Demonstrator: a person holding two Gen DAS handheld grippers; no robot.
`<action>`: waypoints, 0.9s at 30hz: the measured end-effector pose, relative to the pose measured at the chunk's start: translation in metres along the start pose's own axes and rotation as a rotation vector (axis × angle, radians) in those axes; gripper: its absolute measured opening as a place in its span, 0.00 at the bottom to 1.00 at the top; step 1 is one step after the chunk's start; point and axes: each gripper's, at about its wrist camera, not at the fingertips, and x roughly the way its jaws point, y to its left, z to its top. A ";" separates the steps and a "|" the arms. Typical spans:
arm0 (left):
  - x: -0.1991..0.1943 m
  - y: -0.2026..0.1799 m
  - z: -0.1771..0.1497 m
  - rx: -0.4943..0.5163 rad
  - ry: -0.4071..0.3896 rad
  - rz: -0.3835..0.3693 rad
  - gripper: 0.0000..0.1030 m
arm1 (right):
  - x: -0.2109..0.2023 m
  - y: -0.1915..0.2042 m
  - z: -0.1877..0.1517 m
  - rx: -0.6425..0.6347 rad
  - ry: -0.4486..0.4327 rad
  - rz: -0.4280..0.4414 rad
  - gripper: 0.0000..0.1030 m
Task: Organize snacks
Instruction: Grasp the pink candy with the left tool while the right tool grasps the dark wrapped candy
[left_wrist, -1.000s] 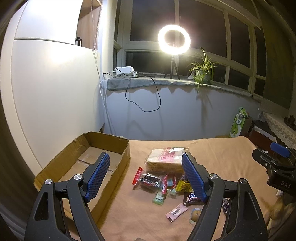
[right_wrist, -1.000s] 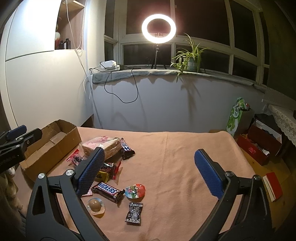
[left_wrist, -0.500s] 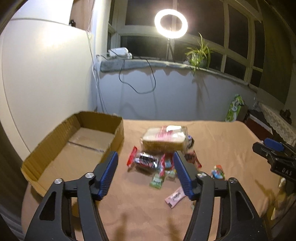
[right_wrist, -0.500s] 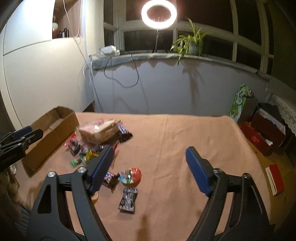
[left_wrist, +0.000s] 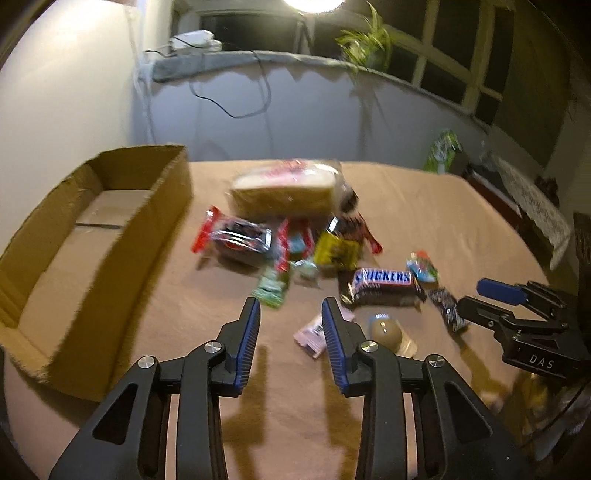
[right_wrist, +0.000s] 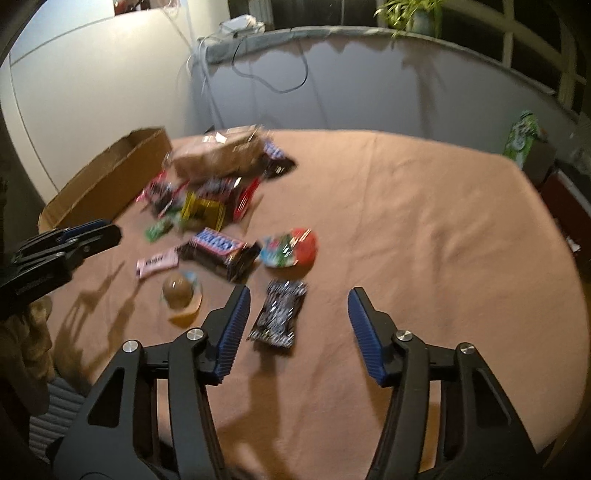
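Several snacks lie on a tan tablecloth: a bagged bread loaf (left_wrist: 286, 192), a Snickers bar (left_wrist: 382, 286), a pink bar (left_wrist: 316, 332), a green pack (left_wrist: 271, 288), a round brown sweet (left_wrist: 388, 330) and a black packet (right_wrist: 280, 314). An open cardboard box (left_wrist: 92, 236) stands at the left. My left gripper (left_wrist: 291, 314) is open, narrowly, and empty above the cloth just before the green pack and pink bar. My right gripper (right_wrist: 297, 299) is open and empty over the black packet.
A red and green round sweet (right_wrist: 290, 247) lies beside the Snickers bar (right_wrist: 219, 247). A grey wall and a window ledge with a plant (left_wrist: 365, 44) stand behind the table. Boxes and a green bag (left_wrist: 443, 151) sit off the right edge.
Both grippers have tilted down and moved closer to the snacks. The left jaws have narrowed a lot; the right jaws have narrowed a little.
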 end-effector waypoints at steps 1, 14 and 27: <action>0.003 -0.003 0.000 0.019 0.013 -0.007 0.30 | 0.001 0.000 -0.002 0.006 0.007 0.009 0.55; 0.028 -0.018 -0.001 0.156 0.128 -0.081 0.30 | 0.021 0.013 -0.001 -0.013 0.046 0.024 0.54; 0.036 -0.016 0.000 0.164 0.120 -0.097 0.24 | 0.029 0.014 0.002 -0.066 0.058 -0.015 0.36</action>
